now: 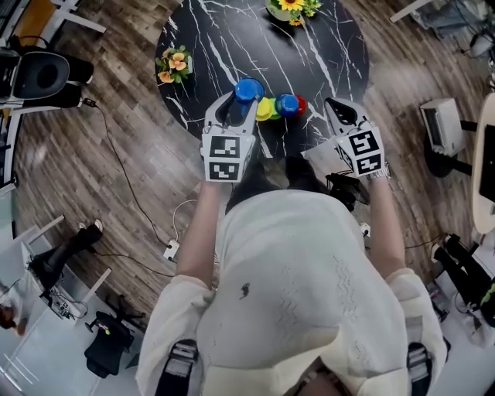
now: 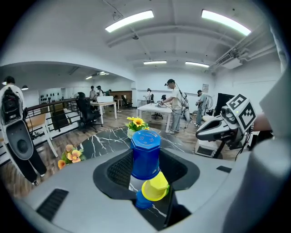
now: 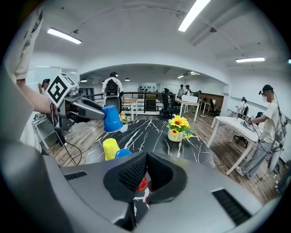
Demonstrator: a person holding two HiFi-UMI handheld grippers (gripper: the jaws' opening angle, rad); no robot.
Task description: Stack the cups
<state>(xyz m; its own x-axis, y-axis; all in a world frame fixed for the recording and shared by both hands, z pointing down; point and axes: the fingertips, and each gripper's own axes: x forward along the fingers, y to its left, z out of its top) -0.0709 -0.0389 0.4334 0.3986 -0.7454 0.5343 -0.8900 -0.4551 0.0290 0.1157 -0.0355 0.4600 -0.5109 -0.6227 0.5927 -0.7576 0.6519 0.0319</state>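
Observation:
My left gripper is shut on an upside-down blue cup and holds it in the air above the black marble table. In the left gripper view this blue cup stands between the jaws. Under it on the table are a yellow cup and a second blue cup. The head view shows the row on the table: yellow cup, blue cup, red cup. My right gripper is shut and empty just right of the row, with the red cup behind its jaws.
A sunflower vase stands at the table's far edge and a small orange flower bunch at its left edge. Cables and a power strip lie on the wooden floor. Office chairs, desks and people fill the room behind.

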